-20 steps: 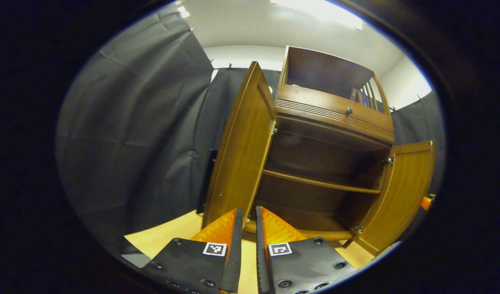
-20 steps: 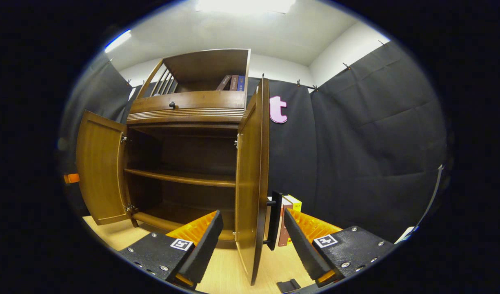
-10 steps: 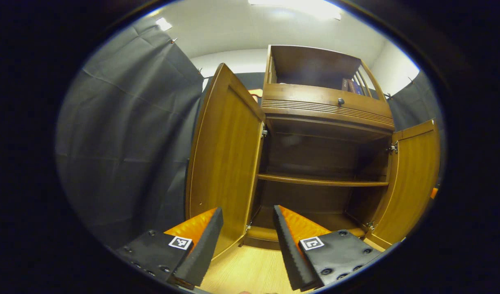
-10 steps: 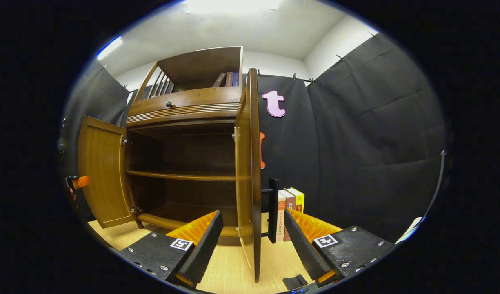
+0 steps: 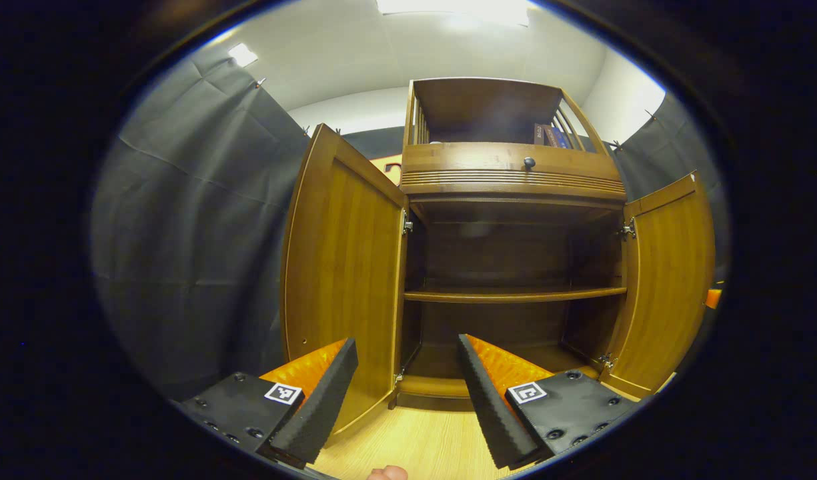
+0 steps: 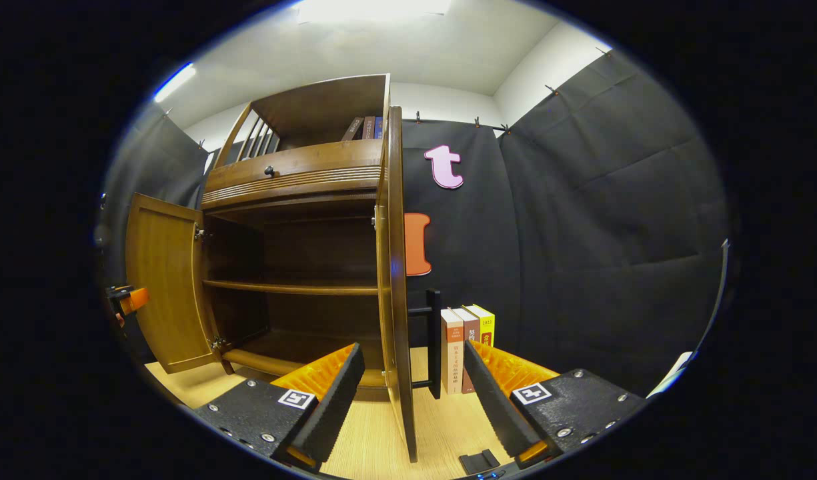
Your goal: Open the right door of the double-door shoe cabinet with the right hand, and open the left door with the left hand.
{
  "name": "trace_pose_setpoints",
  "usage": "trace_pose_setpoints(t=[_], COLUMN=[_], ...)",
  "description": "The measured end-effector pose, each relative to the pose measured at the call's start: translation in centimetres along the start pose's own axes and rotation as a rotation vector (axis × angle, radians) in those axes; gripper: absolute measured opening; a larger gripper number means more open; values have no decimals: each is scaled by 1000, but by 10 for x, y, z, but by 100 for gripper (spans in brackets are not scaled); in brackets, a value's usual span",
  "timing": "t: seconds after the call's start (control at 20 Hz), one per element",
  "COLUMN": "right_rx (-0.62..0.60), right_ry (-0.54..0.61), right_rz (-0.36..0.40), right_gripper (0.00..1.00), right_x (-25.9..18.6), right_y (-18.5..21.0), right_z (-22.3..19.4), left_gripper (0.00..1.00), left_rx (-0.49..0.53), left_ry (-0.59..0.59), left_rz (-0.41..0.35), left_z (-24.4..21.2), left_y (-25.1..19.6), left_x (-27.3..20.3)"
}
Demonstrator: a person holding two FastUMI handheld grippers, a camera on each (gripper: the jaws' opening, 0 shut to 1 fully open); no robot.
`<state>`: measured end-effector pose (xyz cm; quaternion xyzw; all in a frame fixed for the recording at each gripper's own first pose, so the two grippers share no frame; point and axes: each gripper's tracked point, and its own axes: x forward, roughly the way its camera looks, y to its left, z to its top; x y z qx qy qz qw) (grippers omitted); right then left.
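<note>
The wooden shoe cabinet (image 5: 515, 177) stands with both doors swung wide. In the left gripper view the left door (image 5: 341, 287) shows its inner face just beyond my left gripper (image 5: 405, 350), which is open and holds nothing. The right door (image 5: 668, 287) hangs open at the far side. In the right gripper view the right door (image 6: 395, 293) is seen edge-on, its black bar handle (image 6: 435, 343) on the outer side. My right gripper (image 6: 413, 353) is open, the door's edge standing between its fingers without touching them. The left door (image 6: 165, 287) is open beyond.
Inside the cabinet is a bare middle shelf (image 5: 515, 294), and above it a drawer with a knob (image 5: 529, 161). A few books (image 6: 465, 347) stand on the wooden floor (image 6: 371, 433) by the black cloth wall. A small black object (image 6: 480, 461) lies near the right gripper.
My left gripper has gone from nearly shut to open and has drawn back from the left door, turning to face the cabinet. The right gripper has stayed open, and its view has shifted slightly.
</note>
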<state>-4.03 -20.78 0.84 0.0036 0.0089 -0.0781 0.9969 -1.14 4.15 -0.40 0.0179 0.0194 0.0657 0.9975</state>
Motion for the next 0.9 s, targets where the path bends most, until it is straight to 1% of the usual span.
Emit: trace_pose_setpoints(t=[0.05,0.1,0.15,0.3,0.75,0.9], right_rx=[7,9,7,0,3,13], right_ry=[0,4,7,8,13,-6], right_rz=[4,3,4,12,11,15], right_gripper=[92,89,92,92,92,92], right_x=[1,2,3,6,6,4], right_y=[1,1,2,6,12,17], right_z=[0,-2,-3,-4,-3,1], left_gripper=[93,93,93,93,93,93], left_rx=[5,12,17,22,33,18], left_ry=[3,5,4,-1,-10,-18], left_rz=[-3,-8,-13,-36,-50,-61], left_z=[0,1,2,4,2,4], left_y=[-3,-5,-8,-16,-21,-27], left_x=[0,1,0,5,13,15])
